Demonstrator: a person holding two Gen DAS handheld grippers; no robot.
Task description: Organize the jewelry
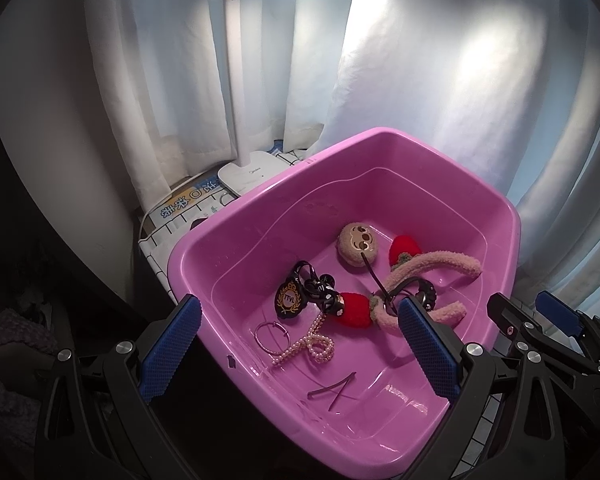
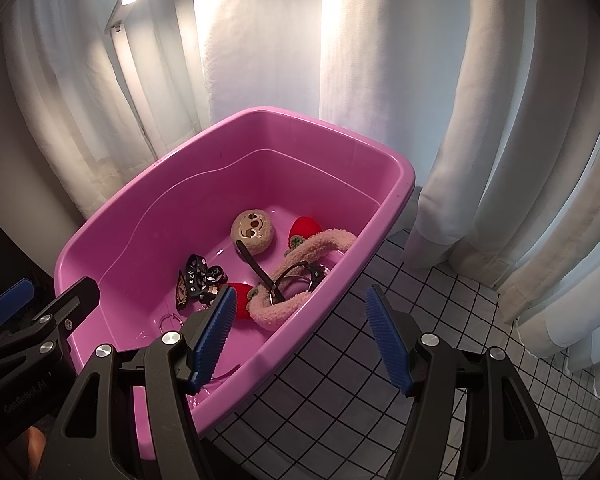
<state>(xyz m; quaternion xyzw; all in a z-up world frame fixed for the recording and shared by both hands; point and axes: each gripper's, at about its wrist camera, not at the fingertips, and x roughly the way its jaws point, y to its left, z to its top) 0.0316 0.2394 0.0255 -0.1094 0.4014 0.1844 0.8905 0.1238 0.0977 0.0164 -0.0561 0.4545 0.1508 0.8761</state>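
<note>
Left wrist view: my left gripper [image 1: 300, 344] sits in the lower part of the frame with its blue pads spread apart and nothing between them, poised over the near rim of the pink basin [image 1: 260, 196]. On the basin floor, centre frame, lie the pearl bracelet [image 1: 314, 344], a thin bangle [image 1: 269, 335] just left of it, a black badge with gold lettering [image 1: 290, 299] and a black ribbon tangle [image 1: 318, 288]. Right of these I see a red strawberry charm [image 1: 354, 309], a fuzzy pink headband [image 1: 432, 272] and, above, a round plush face [image 1: 358, 243]. A bent hairpin [image 1: 334, 390] lies alone toward the lower centre. A white desk lamp [image 1: 244, 80] stands at upper left before the curtain [image 1: 460, 80].

Right wrist view: my right gripper [image 2: 300, 336] occupies the lower centre, fingers likewise apart and empty, straddling the basin's right wall. The gridded tablecloth [image 2: 380, 360] fills the lower right
</note>
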